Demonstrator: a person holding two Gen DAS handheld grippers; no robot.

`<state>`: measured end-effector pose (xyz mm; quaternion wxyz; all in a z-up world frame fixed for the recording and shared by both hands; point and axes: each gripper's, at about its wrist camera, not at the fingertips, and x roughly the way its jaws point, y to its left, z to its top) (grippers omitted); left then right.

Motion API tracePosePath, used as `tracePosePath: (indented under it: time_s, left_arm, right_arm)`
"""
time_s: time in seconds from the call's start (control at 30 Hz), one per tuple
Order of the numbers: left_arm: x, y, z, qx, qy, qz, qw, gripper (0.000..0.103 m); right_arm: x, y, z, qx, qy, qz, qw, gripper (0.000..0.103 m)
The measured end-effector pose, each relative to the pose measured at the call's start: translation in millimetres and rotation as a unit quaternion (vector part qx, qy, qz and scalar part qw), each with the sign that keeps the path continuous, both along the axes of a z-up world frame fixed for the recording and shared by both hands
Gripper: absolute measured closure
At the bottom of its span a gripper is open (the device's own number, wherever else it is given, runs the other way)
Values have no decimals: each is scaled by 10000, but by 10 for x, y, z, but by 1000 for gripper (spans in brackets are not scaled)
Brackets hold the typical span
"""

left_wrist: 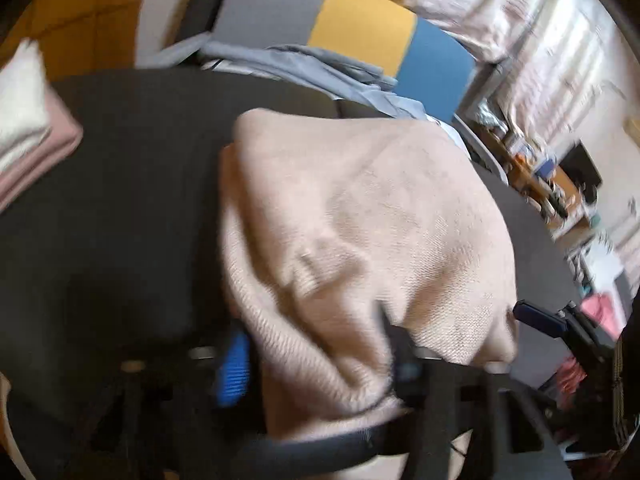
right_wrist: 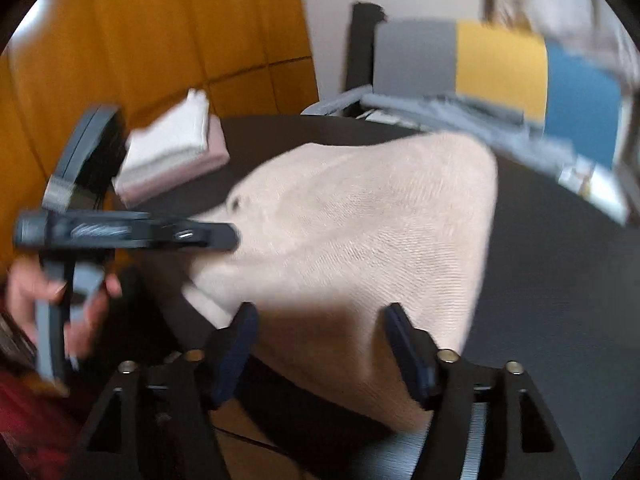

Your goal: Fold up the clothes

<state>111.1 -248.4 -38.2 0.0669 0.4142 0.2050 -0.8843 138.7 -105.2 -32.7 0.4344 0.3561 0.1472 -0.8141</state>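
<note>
One beige knit garment (right_wrist: 360,216) lies rumpled on the dark round table (right_wrist: 560,280), with one folded pink-and-white stack (right_wrist: 176,152) at the table's far edge. The left gripper (left_wrist: 316,352) is bunched in beige cloth, though I cannot tell its hold; the right gripper (right_wrist: 320,316) stands wide over the near hem.

Coarse beige knit cloth (right_wrist: 360,216) lies on a matt dark table (right_wrist: 560,280).
</note>
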Motion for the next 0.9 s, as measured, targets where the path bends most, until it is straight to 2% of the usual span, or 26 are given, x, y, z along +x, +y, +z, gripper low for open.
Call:
tracePosePath:
  time_s: [0.03, 0.07, 0.1, 0.13, 0.17, 0.2, 0.23, 0.27, 0.3, 0.33, 0.4, 0.43, 0.47, 0.53, 0.57, 0.6, 0.63, 0.73, 0.77, 0.9]
  left_arm:
    - [-34, 36, 31, -60, 50, -17, 10000, 84]
    - [-68, 71, 65, -110, 110, -39, 9999, 86]
    - [-88, 89, 155, 1, 309, -127, 9994, 89]
    - [-72, 94, 275, 220, 650, -233, 9974, 90]
    - [26, 91, 400, 570, 1115, -348, 9915, 90]
    - [82, 34, 546, 1049, 1627, -452, 9800, 90]
    - [190, -44, 593, 1368, 1924, -434, 9708, 90]
    - [291, -121, 631, 1671, 2196, -411, 9603, 90]
    - [318, -174, 527, 1788, 2176, -308, 9590, 90]
    - [346, -225, 415, 1894, 2140, -206, 9581, 89]
    - [433, -277, -9, 1790, 1648, -4, 9700, 89]
    - [513, -291, -188, 1792, 1453, 76, 9730, 88]
    - [626, -319, -374, 1986, 1488, 180, 9685, 87]
    - [846, -375, -732, 2360, 1556, 382, 9585, 87]
    - [891, -380, -725, 2365, 1598, 400, 9576, 87]
    - [932, -384, -715, 2367, 1639, 415, 9568, 83]
    - [931, -382, -681, 2333, 1662, 383, 9573, 78]
    - [915, -412, -580, 2125, 1655, 323, 9625, 77]
    - [929, -427, -533, 2050, 1648, 309, 9643, 77]
    - [1149, -505, -112, 1391, 2021, 618, 9675, 77]
  right_arm:
    - [36, 25, -22, 184, 200, 19, 9996, 30]
    - [72, 50, -44, 368, 400, 37, 9985, 30]
    - [98, 77, -63, 526, 577, 32, 9969, 30]
    - [68, 116, -64, 550, 629, -102, 9965, 30]
    - [39, 155, -66, 573, 681, -235, 9957, 31]
    - [9, 194, -68, 597, 734, -368, 9948, 44]
    - [-20, 234, -70, 620, 786, -502, 9937, 57]
    - [-50, 273, -72, 643, 837, -635, 9924, 79]
    - [-79, 312, -74, 666, 889, -768, 9908, 86]
    - [-109, 351, -75, 688, 940, -901, 9891, 86]
    - [-160, 475, -34, 561, 950, -1030, 9885, 88]
    - [-180, 548, -6, 445, 905, -1007, 9898, 88]
    - [-181, 578, -39, 413, 770, -780, 9931, 88]
    - [-166, 565, -211, 722, 435, -351, 9958, 86]
    - [-155, 571, -284, 842, 304, -164, 9958, 84]
    - [-134, 635, -275, 759, 342, -128, 9964, 80]
    - [-153, 690, -225, 556, 189, -117, 9982, 77]
    - [-256, 855, -28, -324, -199, -185, 9991, 74]
    - [-322, 885, 55, -535, -180, -261, 9981, 73]
    - [-496, 700, 205, -594, -140, -264, 9978, 69]
